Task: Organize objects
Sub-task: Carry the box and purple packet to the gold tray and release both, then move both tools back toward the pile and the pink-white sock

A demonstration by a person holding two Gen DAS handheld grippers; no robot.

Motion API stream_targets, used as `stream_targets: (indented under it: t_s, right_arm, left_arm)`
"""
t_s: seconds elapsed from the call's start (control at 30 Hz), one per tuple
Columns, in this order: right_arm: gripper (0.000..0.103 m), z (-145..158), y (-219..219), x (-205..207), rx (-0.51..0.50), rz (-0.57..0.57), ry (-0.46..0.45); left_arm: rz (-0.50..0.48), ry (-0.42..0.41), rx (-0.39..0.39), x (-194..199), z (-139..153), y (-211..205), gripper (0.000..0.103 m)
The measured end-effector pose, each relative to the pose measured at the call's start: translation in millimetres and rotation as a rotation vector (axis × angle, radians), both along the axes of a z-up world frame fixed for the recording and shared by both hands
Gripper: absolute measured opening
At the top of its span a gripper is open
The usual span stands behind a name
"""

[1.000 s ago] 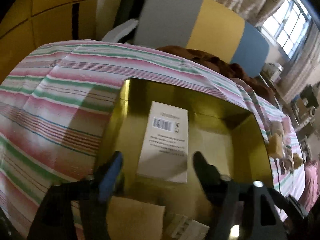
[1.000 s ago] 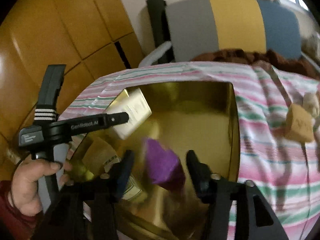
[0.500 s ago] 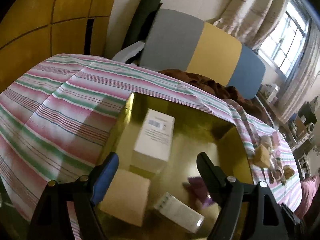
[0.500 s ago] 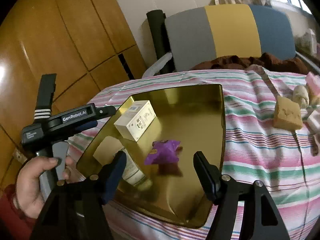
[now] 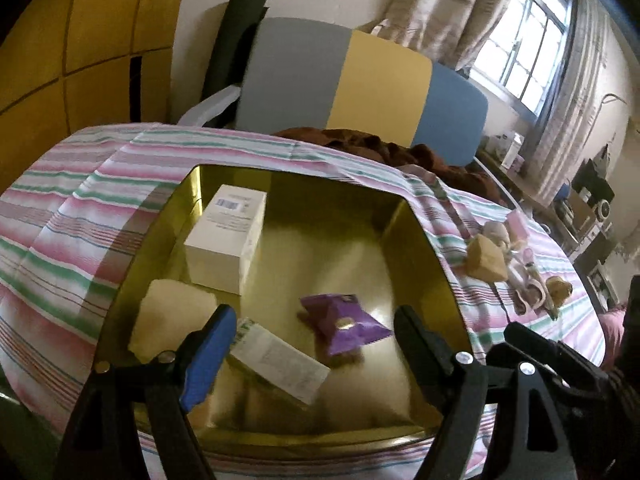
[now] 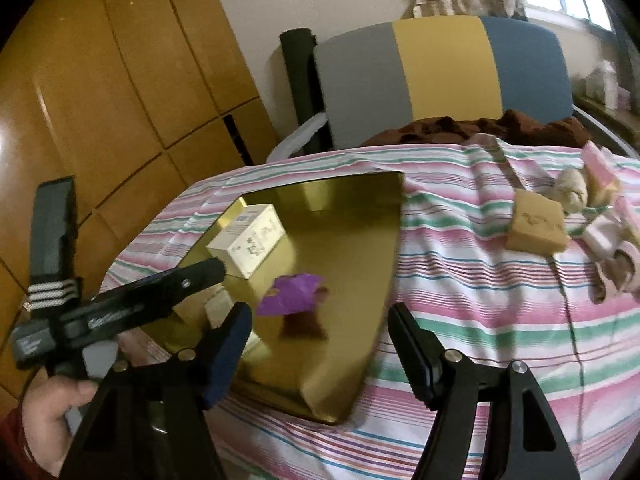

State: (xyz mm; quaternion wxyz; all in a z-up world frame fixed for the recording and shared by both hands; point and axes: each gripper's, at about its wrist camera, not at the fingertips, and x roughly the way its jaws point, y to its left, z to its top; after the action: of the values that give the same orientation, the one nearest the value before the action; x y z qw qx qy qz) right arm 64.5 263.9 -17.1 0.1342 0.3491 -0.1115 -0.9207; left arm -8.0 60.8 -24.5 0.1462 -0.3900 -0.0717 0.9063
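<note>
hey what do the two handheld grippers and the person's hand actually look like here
Both are black plastic clamp-style grippers. The left gripper has a blue pad on one finger and a black one opposite; the right gripper has dark blue pads. From the right wrist view, the left tool's body carries white stripes and white lettering. The hand holding it shows a red sleeve cuff.

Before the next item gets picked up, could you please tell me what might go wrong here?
The gold tray sits near the table's front edge on a loose striped cloth; dragging the cloth could shift it. The purple packet lies in the middle of the tray, so the next drop may land on it. The remaining items lie clustered together, so open tongs might knock neighbours.
</note>
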Motion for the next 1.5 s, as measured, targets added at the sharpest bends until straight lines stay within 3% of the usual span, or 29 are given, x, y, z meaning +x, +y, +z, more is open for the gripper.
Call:
stream_targets:
  t_s: [0.47, 0.93, 1.33, 1.5]
  right_arm:
    - [0.071, -9, 64, 19, 0.052, -0.111, 0.013]
    - [0.071, -52, 169, 42, 0.063, -0.286, -0.081]
    - [0.073, -42, 244, -18, 0.175, -0.356, -0.015]
    - [0.073, -51, 258, -44, 0.208, -0.375, -0.039]
  left_arm:
    - [-0.167, 0.109, -0.029, 43, 28, 54, 0.082]
    - [-0.374, 0.036, -0.039, 77, 16, 137, 0.082]
    - [-0.478, 0.004, -0.074, 94, 5, 188, 0.082]
    - [-0.483, 0.002, -0.091, 92, 2, 196, 0.082]
